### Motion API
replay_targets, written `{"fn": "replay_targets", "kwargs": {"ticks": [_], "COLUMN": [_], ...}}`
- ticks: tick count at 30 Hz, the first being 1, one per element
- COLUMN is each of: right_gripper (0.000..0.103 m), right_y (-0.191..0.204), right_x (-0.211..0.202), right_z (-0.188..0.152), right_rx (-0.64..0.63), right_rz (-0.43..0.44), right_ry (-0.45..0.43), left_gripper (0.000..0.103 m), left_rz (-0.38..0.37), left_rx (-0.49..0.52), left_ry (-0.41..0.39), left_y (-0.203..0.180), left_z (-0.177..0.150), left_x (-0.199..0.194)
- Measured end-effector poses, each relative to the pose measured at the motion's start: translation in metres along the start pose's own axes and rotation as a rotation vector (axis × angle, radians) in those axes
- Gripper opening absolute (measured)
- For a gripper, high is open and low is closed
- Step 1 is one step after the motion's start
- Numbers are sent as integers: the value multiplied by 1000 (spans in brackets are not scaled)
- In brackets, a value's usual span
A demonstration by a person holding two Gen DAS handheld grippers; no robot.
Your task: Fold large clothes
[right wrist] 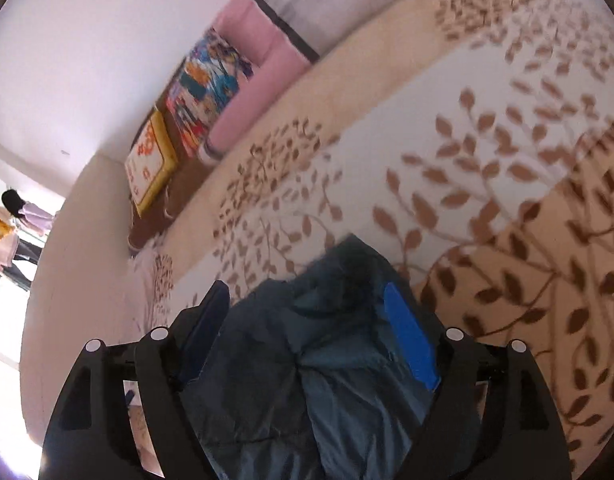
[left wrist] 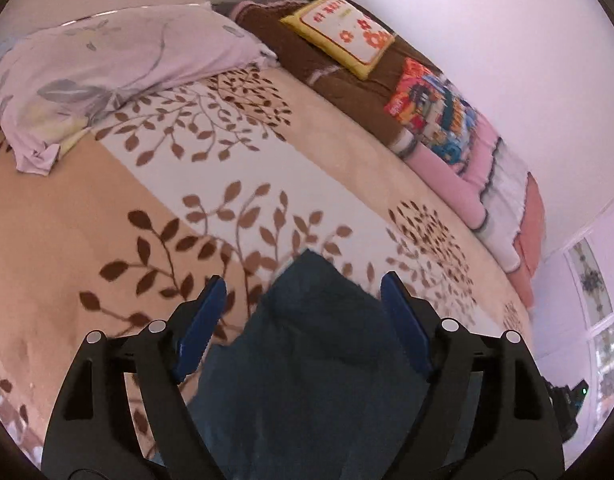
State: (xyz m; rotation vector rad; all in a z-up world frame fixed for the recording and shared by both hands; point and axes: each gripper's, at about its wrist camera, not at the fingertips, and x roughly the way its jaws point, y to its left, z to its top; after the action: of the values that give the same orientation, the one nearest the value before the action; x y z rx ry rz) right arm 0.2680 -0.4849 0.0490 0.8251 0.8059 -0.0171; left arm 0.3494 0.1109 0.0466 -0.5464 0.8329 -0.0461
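Lying on bed: the dark teal, slightly shiny fabric garment [left wrist: 319, 344] sits bunched on the beige blanket with brown leaf print [left wrist: 107, 216], and runs up between the fingers of both grippers.
Left gripper [left wrist: 301, 300]: jaws spread wide, blue pads either side of the cloth; no pinch is visible.
Right gripper [right wrist: 307, 304]: jaws likewise apart, with the garment's rumpled folds [right wrist: 331, 360] lying between them.
Progress: early, by my judgement; the garment looks crumpled, no flat, squared fold shows, so spreading and folding remain.
Garments to fold: one seen.
Grippers: two.
Other bedding: one pale lilac floral pillow [left wrist: 107, 68]; one yellow-edged square cushion with orange flowers [left wrist: 343, 28]; one bright multicoloured cartoon-print cushion [left wrist: 431, 108]; one brown quilt [left wrist: 327, 76] and one pink folded blanket [left wrist: 447, 176] along the wall.
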Motion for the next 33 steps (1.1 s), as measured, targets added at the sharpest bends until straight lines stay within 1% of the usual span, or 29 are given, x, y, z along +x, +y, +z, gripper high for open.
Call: {"fn": "replay_targets", "kwargs": {"ticks": [1, 2, 3, 4, 6, 8, 9, 10, 11, 12, 13, 14, 15, 16, 17, 19, 21, 23, 24, 25, 26, 27, 28, 29, 30, 31, 33], "right_gripper": [78, 73, 62, 58, 48, 43, 42, 42, 42, 39, 36, 28, 12, 4, 0, 0, 0, 0, 2, 3, 8, 18, 27, 41, 52, 55, 65], "right_y": [5, 13, 21, 27, 40, 56, 62, 68, 70, 68, 60, 53, 44, 35, 25, 14, 13, 18, 21, 23, 23, 25, 21, 18, 13, 7, -9], "right_x": [-2, -4, -4, -1, 8, 25, 33, 42, 56, 67, 79, 85, 90, 94, 96, 98, 94, 83, 76, 65, 45, 36, 15, 0, -16, -30, -59], "right_z": [-4, -15, -26, -39, -74, -108, -118, -126, -132, -133, -130, -127, -122, -118, -114, -112, -111, -112, -112, -112, -115, -116, -121, -126, -132, -138, -154], "right_rx": [-31, -90, -140, -181, -264, -350, -379, -413, -442, -454, -443, -418, -386, -358, -313, -253, -241, -233, -231, -234, -249, -259, -270, -276, -280, -281, -262], "right_rz": [-4, -2, -16, -22, 9, 28, 27, 3, -71, -135, -187, -202, -212, -214, -190, -151, -154, -147, -137, -128, -118, -115, -119, -129, -137, -146, -170], "right_ry": [5, 19, 39, 62, 128, 190, 209, 229, 243, 251, 257, 261, 261, 264, 269, 282, 279, 269, 259, 244, 213, 193, 162, 139, 116, 95, 67], "left_gripper": [79, 79, 79, 79, 79, 79, 79, 78, 77, 77, 79, 79, 80, 81, 82, 83, 82, 82, 82, 82, 82, 82, 82, 83, 84, 84, 85], "left_rz": [-27, -36, -46, -60, -64, -20, 25, 77, 144, 202, 197, 190, 182, 179, 184, 195, 189, 149, 133, 109, 99, 94, 95, 101, 109, 135, 170], "left_rx": [34, 62, 101, 159, 245, 370, 423, 451, 477, 483, 468, 452, 436, 436, 444, 446, 408, 360, 346, 324, 311, 301, 291, 281, 273, 255, 216], "left_ry": [20, 34, 52, 77, 106, 126, 135, 143, 150, 155, 168, 180, 186, 187, 186, 184, 178, 160, 151, 133, 118, 103, 90, 85, 84, 90, 114], "left_y": [-3, -6, -11, -18, -29, -44, -48, -49, -47, -39, -32, -25, -19, -17, -17, -17, -17, -15, -14, -9, -5, 0, 8, 16, 22, 33, 51], "left_z": [-9, -14, -24, -39, -64, -93, -103, -108, -112, -113, -112, -111, -109, -109, -111, -113, -114, -110, -109, -108, -108, -109, -112, -117, -120, -128, -141], "left_x": [-6, -8, -10, -12, -12, -5, 2, 9, 18, 29, 34, 37, 40, 40, 41, 43, 39, 24, 17, 3, -8, -19, -34, -46, -53, -64, -74]}}
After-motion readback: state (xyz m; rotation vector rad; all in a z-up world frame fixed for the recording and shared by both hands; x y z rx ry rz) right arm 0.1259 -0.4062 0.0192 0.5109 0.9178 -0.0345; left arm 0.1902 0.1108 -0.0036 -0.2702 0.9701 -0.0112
